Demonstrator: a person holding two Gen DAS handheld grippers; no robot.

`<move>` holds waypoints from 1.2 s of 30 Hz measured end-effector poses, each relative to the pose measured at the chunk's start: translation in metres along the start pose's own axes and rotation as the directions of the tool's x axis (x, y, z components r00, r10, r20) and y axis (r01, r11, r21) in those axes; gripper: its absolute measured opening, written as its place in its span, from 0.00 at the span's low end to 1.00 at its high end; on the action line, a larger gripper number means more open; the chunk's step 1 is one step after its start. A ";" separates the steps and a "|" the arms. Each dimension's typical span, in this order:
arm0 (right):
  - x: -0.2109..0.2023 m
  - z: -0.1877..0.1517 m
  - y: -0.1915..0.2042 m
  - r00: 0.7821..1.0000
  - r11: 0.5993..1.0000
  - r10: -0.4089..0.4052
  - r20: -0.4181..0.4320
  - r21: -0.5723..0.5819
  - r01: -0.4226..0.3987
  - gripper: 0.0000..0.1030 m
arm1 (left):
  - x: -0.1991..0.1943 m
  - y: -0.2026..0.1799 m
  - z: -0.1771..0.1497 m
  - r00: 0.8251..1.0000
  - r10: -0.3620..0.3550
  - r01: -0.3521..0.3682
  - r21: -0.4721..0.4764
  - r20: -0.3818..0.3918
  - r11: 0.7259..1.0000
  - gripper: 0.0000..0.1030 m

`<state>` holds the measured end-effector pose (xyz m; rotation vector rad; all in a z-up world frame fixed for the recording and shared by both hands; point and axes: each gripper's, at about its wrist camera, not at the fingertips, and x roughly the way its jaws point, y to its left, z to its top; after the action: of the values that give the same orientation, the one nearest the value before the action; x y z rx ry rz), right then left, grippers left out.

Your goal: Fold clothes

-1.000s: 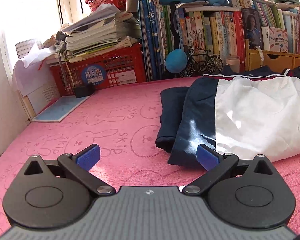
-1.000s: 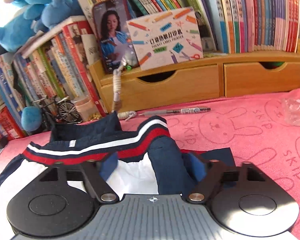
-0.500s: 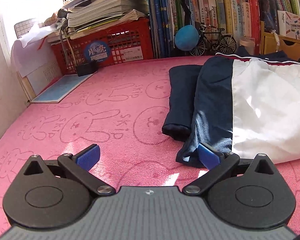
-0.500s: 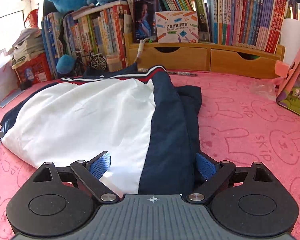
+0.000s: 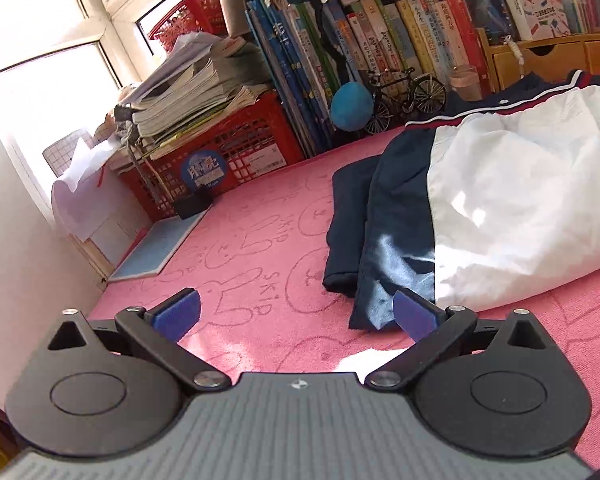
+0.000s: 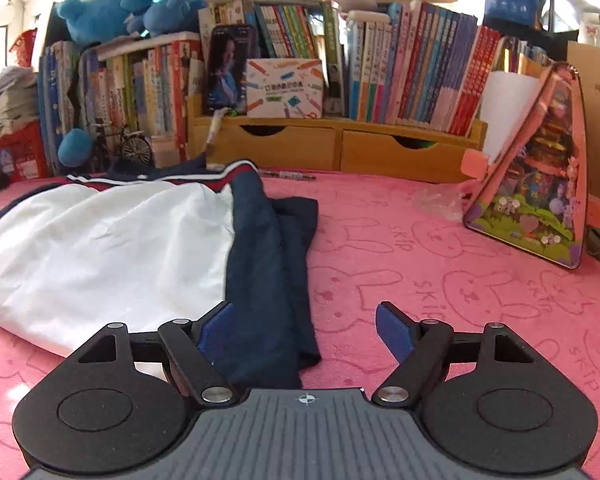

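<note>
Right gripper closing over navy-white jacket, sleeves folded in

Home study — crammed bookshelves, plush toys

surface: pink bunny-print cover | on it: jacket, pen

Left tongs and right tongs: matte black linkage arms, silver pivot screws, blue pads on fingertips. Ribbed grey body, small compass-like mark at its front edge, round black housings either side.
</note>
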<state>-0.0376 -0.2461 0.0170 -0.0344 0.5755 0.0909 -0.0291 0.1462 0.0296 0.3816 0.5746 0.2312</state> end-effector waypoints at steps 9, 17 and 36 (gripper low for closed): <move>0.026 0.013 0.111 0.990 0.978 0.138 0.020 -0.161 -0.133 0.86 | 0.030 -0.098 0.072 0.934 -0.355 0.350 0.099 0.034 0.931 1.00; 0.047 -0.003 0.113 0.986 0.983 0.160 -0.057 -0.082 -0.164 1.00 | 0.128 -0.148 0.116 0.938 -0.323 0.327 0.012 -0.124 0.945 1.00; 0.076 0.010 0.132 0.984 0.988 0.149 -0.102 -0.030 -0.153 1.00 | 0.188 -0.145 0.144 0.952 -0.269 0.255 -0.111 -0.144 0.961 1.00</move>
<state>0.0180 -0.1081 -0.0171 -0.0319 0.6753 0.2487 0.2214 0.0338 -0.0100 0.1956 0.7612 0.0308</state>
